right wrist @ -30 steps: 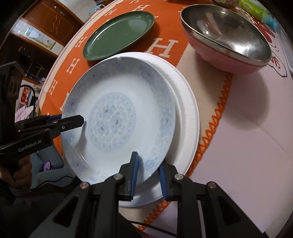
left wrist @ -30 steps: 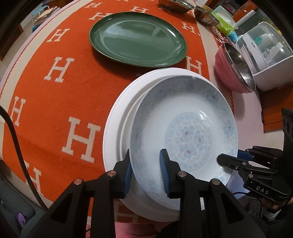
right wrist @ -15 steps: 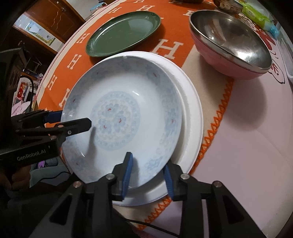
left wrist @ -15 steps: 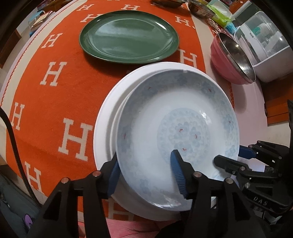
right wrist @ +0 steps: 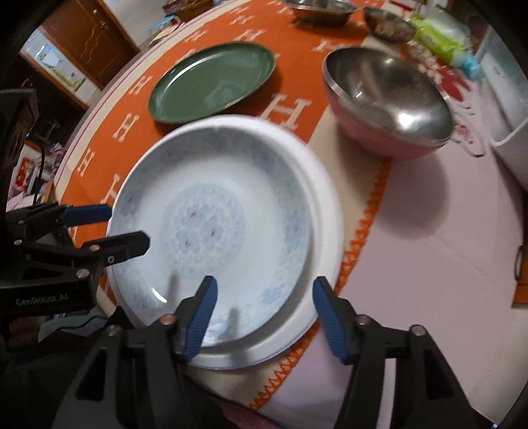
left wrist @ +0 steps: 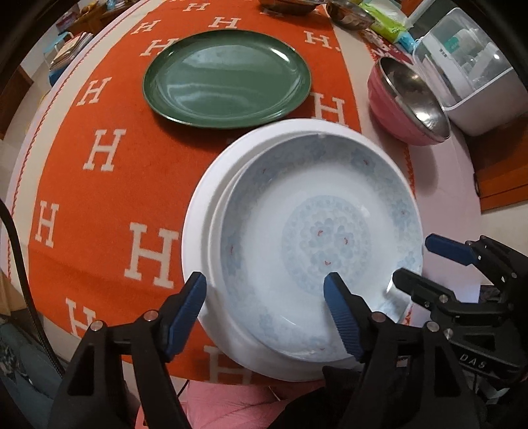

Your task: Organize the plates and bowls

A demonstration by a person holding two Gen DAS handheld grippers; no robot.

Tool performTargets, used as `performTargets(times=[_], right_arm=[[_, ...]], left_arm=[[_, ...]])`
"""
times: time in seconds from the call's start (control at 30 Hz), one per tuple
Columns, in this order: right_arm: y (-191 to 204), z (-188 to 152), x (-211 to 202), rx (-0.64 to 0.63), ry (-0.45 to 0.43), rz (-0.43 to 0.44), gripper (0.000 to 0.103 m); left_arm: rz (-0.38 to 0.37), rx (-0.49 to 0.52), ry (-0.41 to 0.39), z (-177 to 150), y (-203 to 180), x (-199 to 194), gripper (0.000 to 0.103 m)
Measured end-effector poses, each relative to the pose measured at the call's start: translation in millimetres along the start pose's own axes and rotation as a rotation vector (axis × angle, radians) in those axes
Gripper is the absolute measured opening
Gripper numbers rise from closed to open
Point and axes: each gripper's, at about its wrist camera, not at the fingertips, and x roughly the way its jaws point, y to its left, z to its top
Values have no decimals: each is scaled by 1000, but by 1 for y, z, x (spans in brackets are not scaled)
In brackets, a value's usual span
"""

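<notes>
A pale blue patterned plate rests on a larger white plate at the near edge of the orange table cloth; both show in the right wrist view too, patterned plate on white plate. My left gripper is open, its fingers straddling the near rims of both plates. My right gripper is open over the stack's near rim. A green plate lies farther back, and a pink steel-lined bowl stands to the right.
A white plastic appliance stands at the far right. Steel bowls and a green packet sit at the table's far side. The table edge runs just below the plate stack.
Both grippers have opened and let go of the patterned plate's rim. The plate now sits on the white plate, and both grippers have drawn back slightly.
</notes>
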Motion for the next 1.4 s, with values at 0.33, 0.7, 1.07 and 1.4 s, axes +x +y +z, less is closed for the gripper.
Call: performTargets(times=[0.33,0.7,1.07,1.4], right_arm=[[2,6,-12,133,-66,-20,62],[27,27,-29,256,-158,-24,62],[60,54,-33,348,-263,-25,63],[77,73,-34,450,-400,-67,63]], left_arm=[[-22,96,-27,10,21,-31,72],[-26,289,-102,39,43,-78,72],[-33,436,-170,74,64,-98,72],[-42,495,-184,117,96,-101,72]])
